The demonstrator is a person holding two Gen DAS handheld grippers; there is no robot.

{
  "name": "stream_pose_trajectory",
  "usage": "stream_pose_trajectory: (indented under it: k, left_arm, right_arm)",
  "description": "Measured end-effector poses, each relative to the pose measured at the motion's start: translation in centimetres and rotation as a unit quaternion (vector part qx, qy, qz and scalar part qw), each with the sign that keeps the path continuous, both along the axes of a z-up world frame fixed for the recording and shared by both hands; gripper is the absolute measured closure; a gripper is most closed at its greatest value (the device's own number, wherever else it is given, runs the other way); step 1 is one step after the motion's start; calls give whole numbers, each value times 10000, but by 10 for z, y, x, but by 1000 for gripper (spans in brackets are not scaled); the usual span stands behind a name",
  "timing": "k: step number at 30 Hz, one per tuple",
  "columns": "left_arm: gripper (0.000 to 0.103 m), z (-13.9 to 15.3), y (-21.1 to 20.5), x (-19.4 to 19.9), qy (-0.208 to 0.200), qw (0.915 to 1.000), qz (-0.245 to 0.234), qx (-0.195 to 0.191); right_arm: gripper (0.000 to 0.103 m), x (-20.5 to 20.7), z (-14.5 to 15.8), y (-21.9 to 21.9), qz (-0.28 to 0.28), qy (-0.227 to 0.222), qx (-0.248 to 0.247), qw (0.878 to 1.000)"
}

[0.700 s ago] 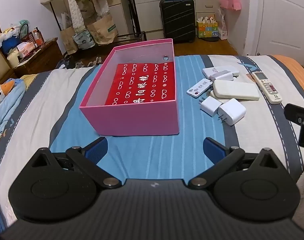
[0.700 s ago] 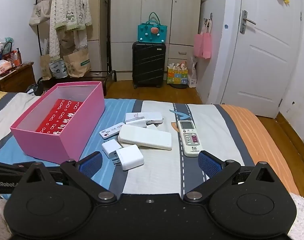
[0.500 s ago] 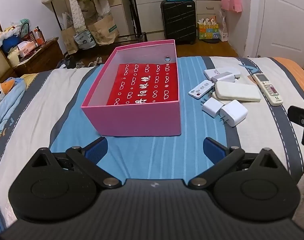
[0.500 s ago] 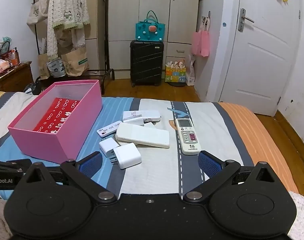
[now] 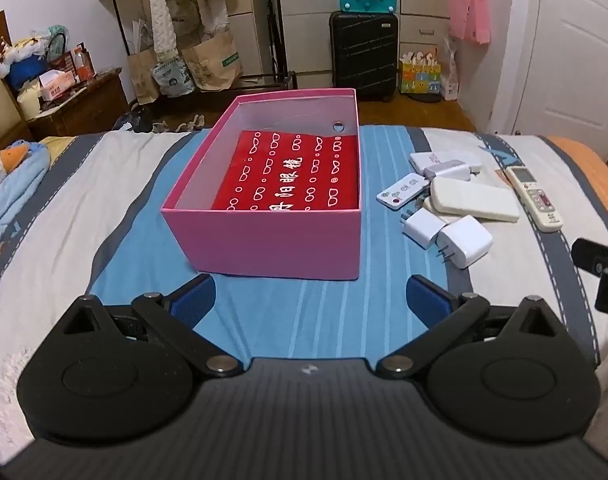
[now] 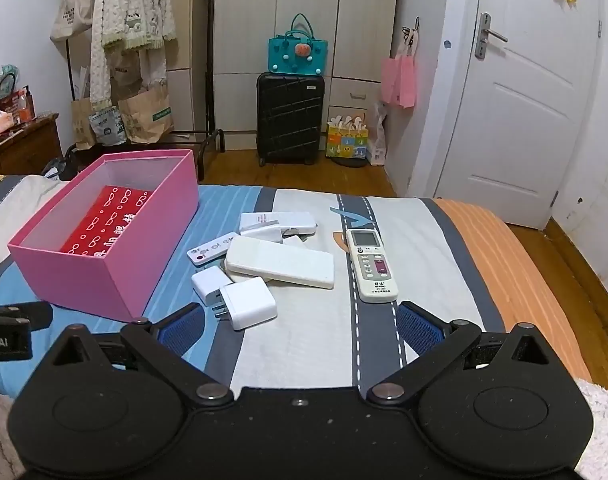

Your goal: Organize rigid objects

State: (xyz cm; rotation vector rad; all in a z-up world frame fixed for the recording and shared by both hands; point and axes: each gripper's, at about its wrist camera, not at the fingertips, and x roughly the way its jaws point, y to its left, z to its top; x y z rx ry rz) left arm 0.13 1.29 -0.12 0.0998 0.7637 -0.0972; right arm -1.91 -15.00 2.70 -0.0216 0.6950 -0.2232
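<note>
An open pink box (image 5: 271, 244) (image 6: 103, 268) with a red printed sheet (image 5: 291, 178) inside sits on the bed. To its right lies a cluster of white items: two plug chargers (image 5: 464, 246) (image 6: 247, 302), a large white power bank (image 5: 474, 200) (image 6: 281, 262), a small flat remote (image 5: 400, 192) (image 6: 211, 248), more white devices (image 5: 444, 162) (image 6: 277, 222), and an air-conditioner remote (image 5: 538, 200) (image 6: 372, 266). My left gripper (image 5: 310, 296) is open and empty, just short of the box. My right gripper (image 6: 299, 322) is open and empty, near the chargers.
The bed (image 6: 484, 240) has a striped blue, grey, white and orange cover. A blue duck toy (image 5: 7, 176) lies at the left. Beyond the bed's foot stand a black suitcase (image 6: 289, 118), a clothes rack (image 6: 131, 40), a wardrobe and a white door (image 6: 520, 100).
Both grippers have drawn slightly closer over the bed; the box and white items sit a little nearer and lower in view. Both stay open and empty.
</note>
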Motion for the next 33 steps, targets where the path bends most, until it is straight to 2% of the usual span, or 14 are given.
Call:
stream_pose_trajectory:
  k: [8,33]
  left_arm:
    - [0,-1,2,-3,-204,9998,46,75]
    - [0,-4,1,-4,-237,9996,-8,181]
  right_arm:
    - [0,2,-1,-1,5,54,-18,10000]
    - [0,4,-4,2,20,148,-88,9998]
